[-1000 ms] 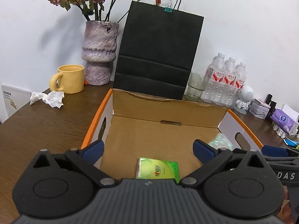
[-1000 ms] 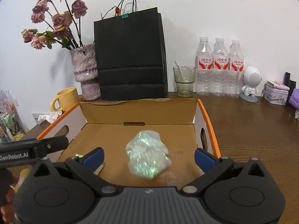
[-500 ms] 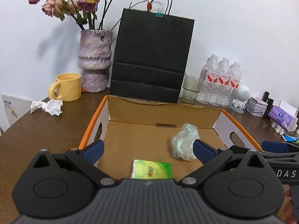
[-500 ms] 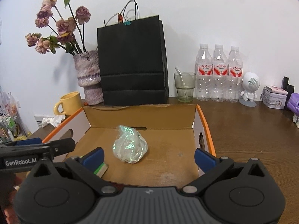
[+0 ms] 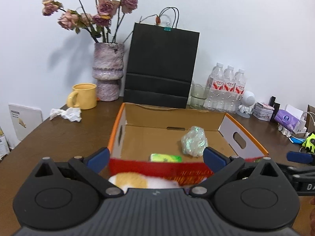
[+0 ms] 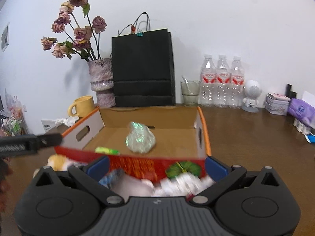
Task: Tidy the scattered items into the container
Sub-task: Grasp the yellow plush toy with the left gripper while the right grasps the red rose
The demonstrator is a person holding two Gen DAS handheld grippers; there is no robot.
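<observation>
Both tongs gape empty before the box; blurred items beneath, perhaps a plush.

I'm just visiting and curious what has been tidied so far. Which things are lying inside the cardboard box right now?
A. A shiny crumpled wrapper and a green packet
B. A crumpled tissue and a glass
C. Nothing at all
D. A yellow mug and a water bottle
A: the shiny crumpled wrapper and the green packet both lie on the floor of the cardboard box, while the mug, bottles, glass and tissue stand outside it on the table.
</observation>
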